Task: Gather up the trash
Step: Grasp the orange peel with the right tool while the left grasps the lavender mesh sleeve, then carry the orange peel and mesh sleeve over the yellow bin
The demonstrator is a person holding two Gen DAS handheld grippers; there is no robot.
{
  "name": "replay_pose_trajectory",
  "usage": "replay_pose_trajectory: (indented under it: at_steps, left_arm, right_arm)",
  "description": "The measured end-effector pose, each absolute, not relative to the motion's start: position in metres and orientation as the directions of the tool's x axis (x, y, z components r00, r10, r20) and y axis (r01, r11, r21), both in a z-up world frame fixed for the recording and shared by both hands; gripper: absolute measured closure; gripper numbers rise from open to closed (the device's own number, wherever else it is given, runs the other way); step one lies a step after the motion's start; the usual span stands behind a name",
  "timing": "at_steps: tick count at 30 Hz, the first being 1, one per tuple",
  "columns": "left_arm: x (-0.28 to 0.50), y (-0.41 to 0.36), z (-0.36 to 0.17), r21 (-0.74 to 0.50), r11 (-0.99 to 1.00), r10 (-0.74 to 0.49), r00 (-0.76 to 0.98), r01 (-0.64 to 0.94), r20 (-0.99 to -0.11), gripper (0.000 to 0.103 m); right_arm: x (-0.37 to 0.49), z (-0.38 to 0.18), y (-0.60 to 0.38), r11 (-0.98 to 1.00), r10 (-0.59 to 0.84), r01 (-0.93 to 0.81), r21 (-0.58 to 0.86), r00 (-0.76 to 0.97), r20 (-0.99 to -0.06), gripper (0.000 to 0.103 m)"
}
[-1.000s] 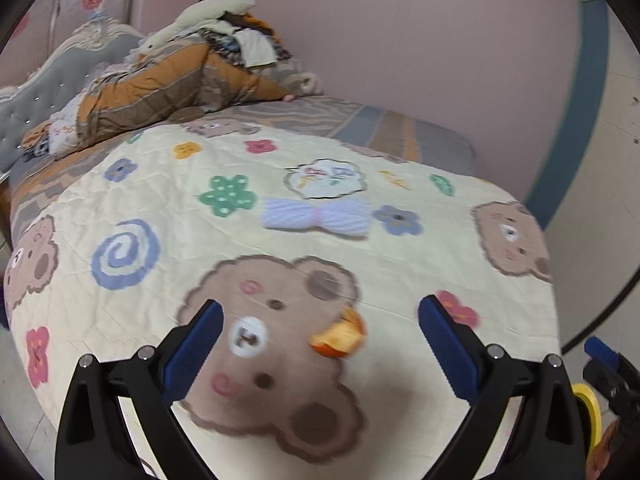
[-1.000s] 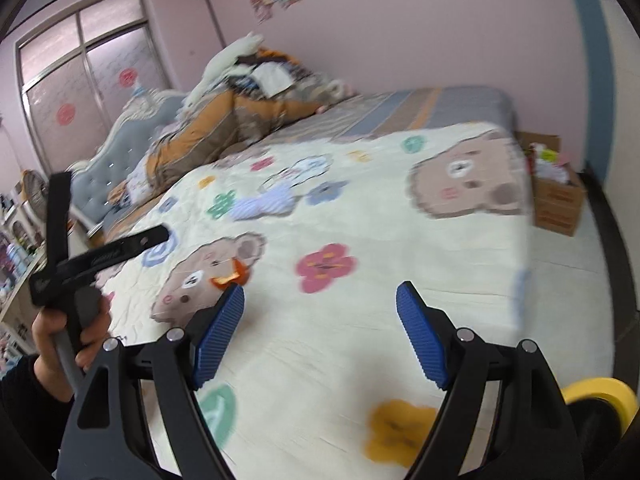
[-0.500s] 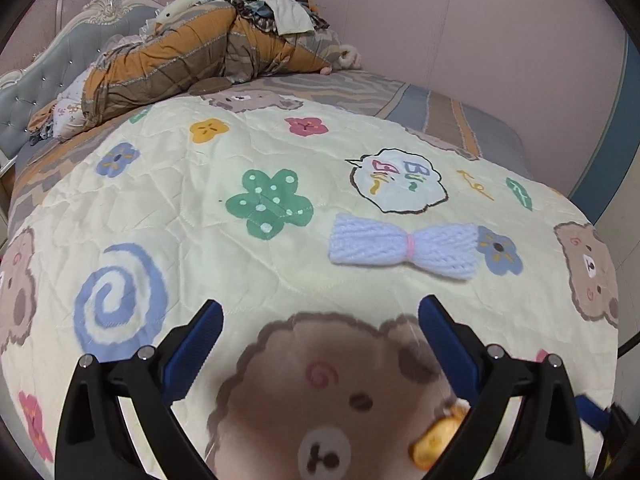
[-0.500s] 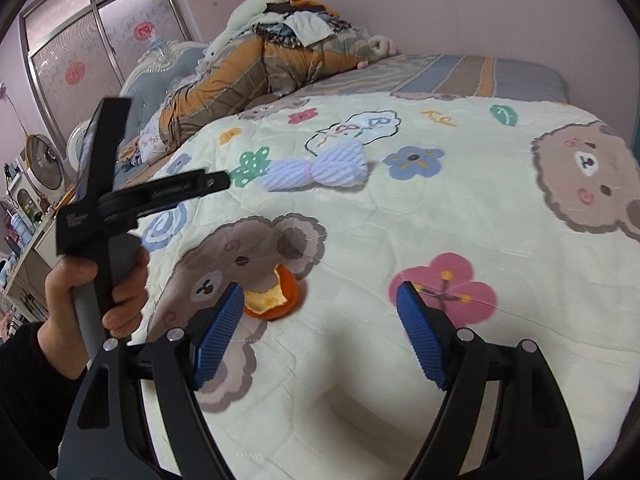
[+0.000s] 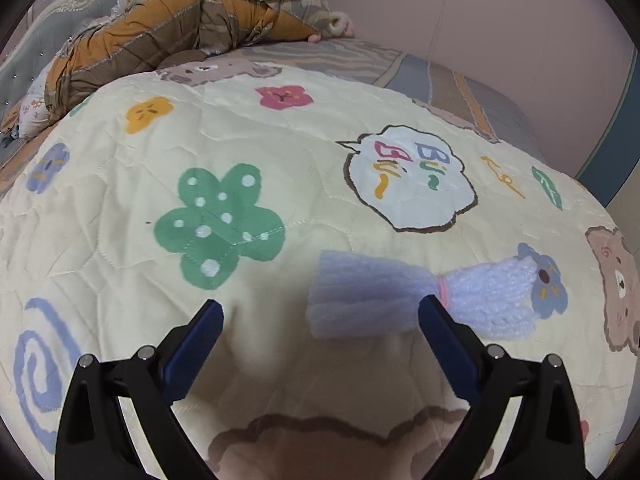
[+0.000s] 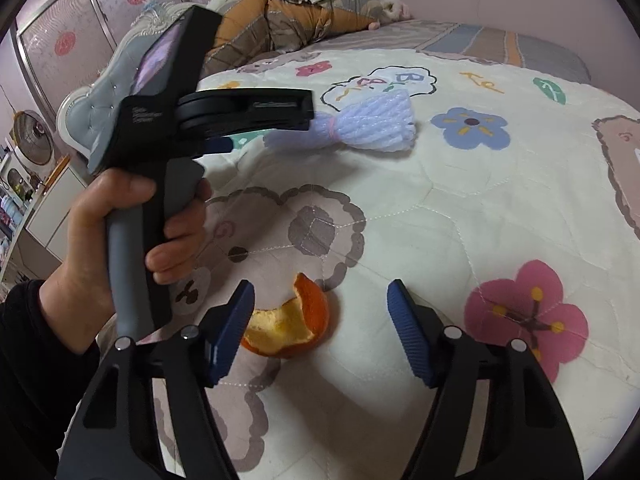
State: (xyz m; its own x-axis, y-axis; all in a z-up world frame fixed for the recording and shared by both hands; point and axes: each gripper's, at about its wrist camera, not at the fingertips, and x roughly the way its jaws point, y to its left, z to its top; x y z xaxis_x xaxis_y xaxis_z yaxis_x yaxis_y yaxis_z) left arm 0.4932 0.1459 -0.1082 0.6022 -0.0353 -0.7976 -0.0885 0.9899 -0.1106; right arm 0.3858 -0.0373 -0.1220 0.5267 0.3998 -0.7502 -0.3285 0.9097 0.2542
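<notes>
An orange peel lies on the brown bear print of the cream quilt. My right gripper hangs low over it with its jaws closing; the peel sits between them beside the left finger, and the right pad stands apart from it. A lilac yarn bundle tied with a pink band lies farther up the bed. My left gripper is open just before it, with the yarn's left half showing between the fingertips. In the right wrist view a hand holds the left gripper up against the yarn.
A heap of orange-brown bedding and clothes lies at the head of the bed by a grey tufted headboard. A pink wall runs along the far side. A fan and shelves stand at the left.
Both grippers have come forward and down over the quilt. The yarn now lies at the left fingertips and the peel between the right fingers. The right jaws have narrowed.
</notes>
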Motion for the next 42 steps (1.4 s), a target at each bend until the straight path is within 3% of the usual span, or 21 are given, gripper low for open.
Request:
replay_pose_trajectory:
  at_steps: [4, 7, 8, 9, 10, 12, 14, 21, 42]
  left_arm:
    - [0.503, 0.139, -0.117, -0.12, 0.991, -0.058, 0.6, -0.064, -0.798, 0.015]
    - [0.507, 0.135, -0.119, -0.147, 0.988, -0.096, 0.597, -0.037, -0.797, 0.035]
    - [0.508, 0.133, -0.12, -0.154, 0.988, -0.112, 0.594, -0.022, -0.797, 0.048]
    - [0.508, 0.13, -0.119, -0.158, 0.987, -0.123, 0.593, -0.006, -0.796, 0.053]
    - [0.506, 0.127, -0.118, -0.137, 0.991, -0.106, 0.604, -0.005, -0.79, 0.057]
    - [0.503, 0.122, -0.115, -0.098, 0.995, -0.08, 0.619, 0.006, -0.781, 0.075]
    - [0.5, 0.122, -0.112, -0.096, 0.995, -0.076, 0.632, 0.002, -0.771, 0.081]
    - [0.483, 0.13, -0.094, -0.141, 0.99, -0.101, 0.658, -0.007, -0.746, 0.086]
    - [0.341, 0.119, -0.025, -0.178, 0.982, -0.161, 0.74, 0.057, -0.653, 0.086]
  right_arm:
    - [0.394, -0.128, -0.03, 0.914, 0.385, -0.329, 0.238, 0.513, -0.767, 0.049]
    - [0.397, -0.136, -0.024, 0.918, 0.364, -0.334, 0.213, 0.501, -0.785, 0.058]
    - [0.397, -0.138, -0.021, 0.919, 0.356, -0.34, 0.199, 0.499, -0.79, 0.063]
    - [0.397, -0.14, -0.019, 0.92, 0.35, -0.343, 0.19, 0.499, -0.793, 0.069]
    - [0.396, -0.141, -0.017, 0.921, 0.343, -0.344, 0.181, 0.5, -0.795, 0.072]
    - [0.394, -0.141, -0.013, 0.922, 0.331, -0.353, 0.159, 0.506, -0.797, 0.083]
    - [0.392, -0.139, -0.011, 0.924, 0.322, -0.354, 0.145, 0.517, -0.793, 0.087]
    - [0.39, -0.129, -0.021, 0.922, 0.335, -0.355, 0.154, 0.533, -0.777, 0.092]
    - [0.293, -0.058, -0.104, 0.934, 0.337, -0.317, 0.163, 0.638, -0.692, 0.092]
